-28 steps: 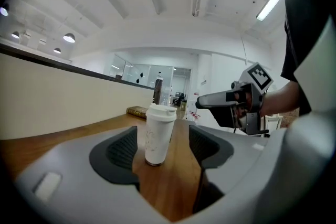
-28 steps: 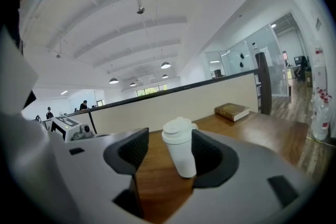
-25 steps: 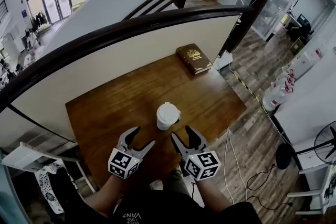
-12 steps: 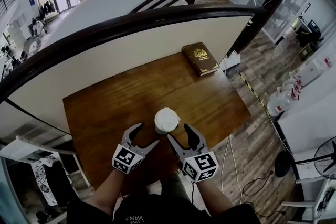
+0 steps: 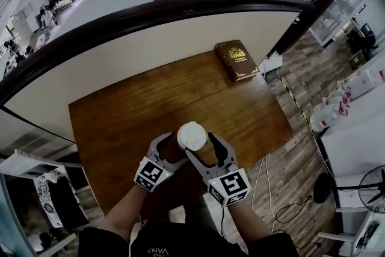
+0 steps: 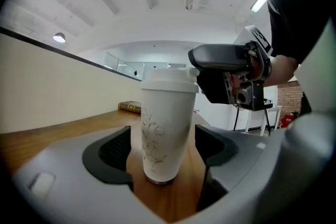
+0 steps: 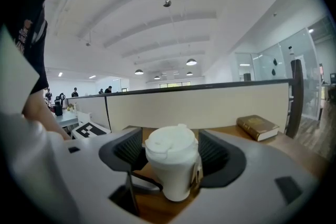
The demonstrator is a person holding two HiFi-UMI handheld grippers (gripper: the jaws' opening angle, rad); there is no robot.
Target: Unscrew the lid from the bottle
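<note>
A white bottle [image 5: 191, 135] with a white lid stands upright on the wooden table [image 5: 120, 123], near its front edge. My left gripper [image 5: 174, 150] is open around the lower body of the bottle [image 6: 164, 128], with a gap at each pad. My right gripper [image 5: 204, 147] is open around the lid [image 7: 170, 144] from the other side, and its pads are also clear of it. Both pairs of jaws have just been opening, with the bottle between them. In the left gripper view the right gripper [image 6: 231, 78] hangs level with the lid.
A brown book [image 5: 237, 59] lies at the table's far right corner. A cream partition with a dark top rail [image 5: 150, 15] runs behind the table. The table's right edge drops to a wooden floor with cables [image 5: 283, 201].
Both grippers have moved forward from the table's front edge to the bottle. Their jaws now stand on either side of it and look wider than before.
</note>
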